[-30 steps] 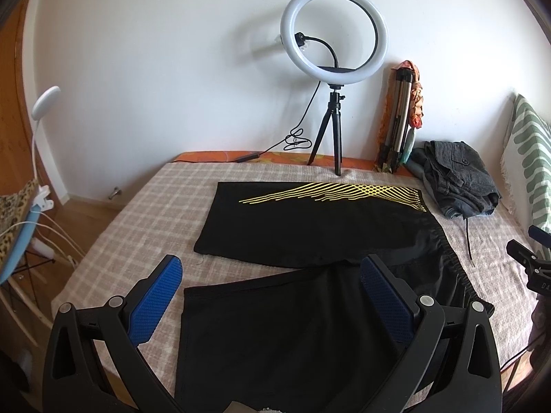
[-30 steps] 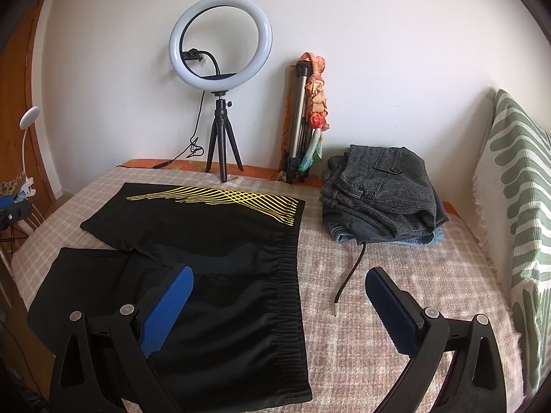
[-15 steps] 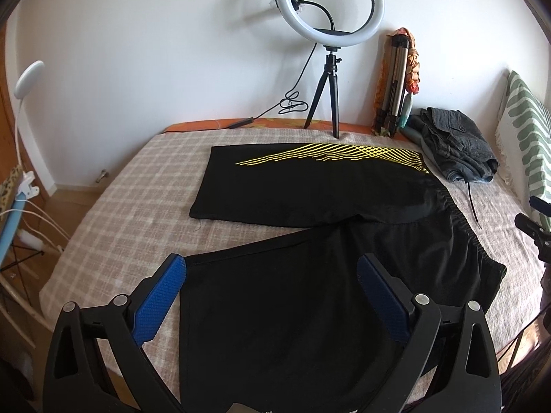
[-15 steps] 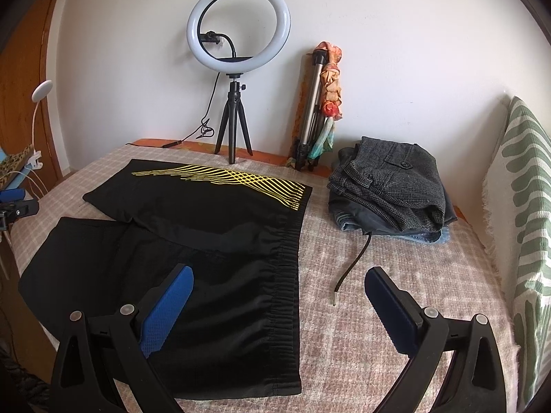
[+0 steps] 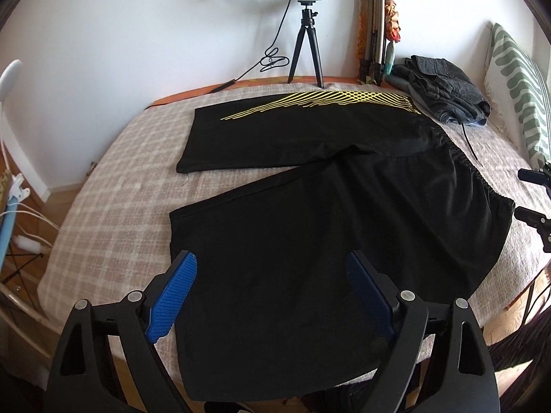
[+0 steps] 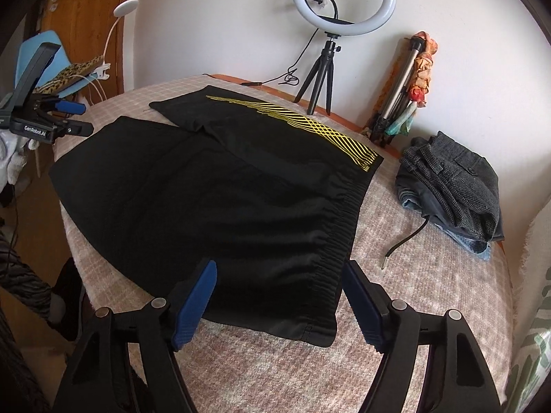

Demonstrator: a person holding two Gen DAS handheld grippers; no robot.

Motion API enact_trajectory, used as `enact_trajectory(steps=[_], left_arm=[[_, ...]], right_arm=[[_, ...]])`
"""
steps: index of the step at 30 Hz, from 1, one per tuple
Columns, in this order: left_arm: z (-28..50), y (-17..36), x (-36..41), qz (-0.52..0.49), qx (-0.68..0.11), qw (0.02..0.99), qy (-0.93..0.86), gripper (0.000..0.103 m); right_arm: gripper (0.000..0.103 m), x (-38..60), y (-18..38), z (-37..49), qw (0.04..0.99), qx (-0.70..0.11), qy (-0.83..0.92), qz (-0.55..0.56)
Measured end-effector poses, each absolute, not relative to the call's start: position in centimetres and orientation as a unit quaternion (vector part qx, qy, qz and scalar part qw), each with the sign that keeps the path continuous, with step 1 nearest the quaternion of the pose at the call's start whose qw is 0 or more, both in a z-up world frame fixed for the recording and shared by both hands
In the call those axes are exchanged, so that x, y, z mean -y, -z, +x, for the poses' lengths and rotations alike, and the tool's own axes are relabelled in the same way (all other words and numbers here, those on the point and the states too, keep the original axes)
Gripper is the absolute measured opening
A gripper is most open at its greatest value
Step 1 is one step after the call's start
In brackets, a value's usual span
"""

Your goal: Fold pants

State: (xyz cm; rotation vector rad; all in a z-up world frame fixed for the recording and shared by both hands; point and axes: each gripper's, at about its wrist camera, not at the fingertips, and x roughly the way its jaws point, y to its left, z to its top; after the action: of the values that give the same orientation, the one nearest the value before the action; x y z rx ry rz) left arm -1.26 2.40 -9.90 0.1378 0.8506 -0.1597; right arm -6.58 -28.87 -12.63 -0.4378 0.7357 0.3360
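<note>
a: on the checked bedspread (image 5: 113,186) lie the black shorts (image 5: 327,213), spread flat, legs apart in a v, the far leg with yellow stripes (image 5: 330,101) along its side.

b: and the left gripper (image 5: 272,296)?

a: over the hem end of the near leg, jaws wide, nothing between the blue pads (image 5: 172,297). whether they touch the cloth, i cannot tell.

b: the right gripper (image 6: 279,303)?

a: at the waistband (image 6: 339,237) corner nearest the bed edge, jaws wide as well, straddling that corner, gripping nothing.

b: what else is around?

a: a ring light (image 6: 344,1) on a small tripod by the wall, a folded tripod (image 6: 396,93) leaning beside it, a pile of grey folded clothes (image 6: 454,186) right of the shorts, and a green-patterned pillow (image 5: 516,82) at the bed's right side.
</note>
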Motion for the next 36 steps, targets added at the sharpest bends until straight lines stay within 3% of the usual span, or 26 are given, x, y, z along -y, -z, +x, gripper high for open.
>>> enact_trajectory(steps=[5, 26, 27, 28, 29, 32, 36], left_arm=[[-2.2, 11.1, -1.6, 0.081, -0.427, 0.894, 0.109, 0.085], [-5.5, 13.3, 0.8, 0.130, -0.451, 0.860, 0.201, 0.084], [-5.5, 13.2, 0.9, 0.131, -0.449, 0.860, 0.205, 0.084], [-5.6, 13.2, 1.0, 0.134, -0.447, 0.860, 0.209, 0.084], [-5.8, 13.1, 1.2, 0.140, -0.444, 0.860, 0.210, 0.084], [-6.3, 13.0, 1.7, 0.153, -0.435, 0.861, 0.213, 0.084], [-6.6, 13.7, 2.5, 0.185, -0.433, 0.857, 0.210, 0.085]], right_arm=[[0.064, 28.0, 15.3, -7.7, 0.860, -0.380, -0.205, -0.273], [0.061, 26.4, 17.9, -7.3, 0.825, -0.376, -0.236, -0.351], [0.050, 26.1, 17.9, -7.0, 0.825, -0.378, -0.235, -0.349], [0.019, 25.9, 17.9, -6.6, 0.824, -0.383, -0.232, -0.347], [0.011, 25.6, 18.0, -6.2, 0.823, -0.389, -0.224, -0.348], [0.002, 25.1, 17.1, -5.4, 0.835, -0.375, -0.209, -0.344], [0.000, 25.2, 14.6, -4.4, 0.865, -0.348, -0.192, -0.305]])
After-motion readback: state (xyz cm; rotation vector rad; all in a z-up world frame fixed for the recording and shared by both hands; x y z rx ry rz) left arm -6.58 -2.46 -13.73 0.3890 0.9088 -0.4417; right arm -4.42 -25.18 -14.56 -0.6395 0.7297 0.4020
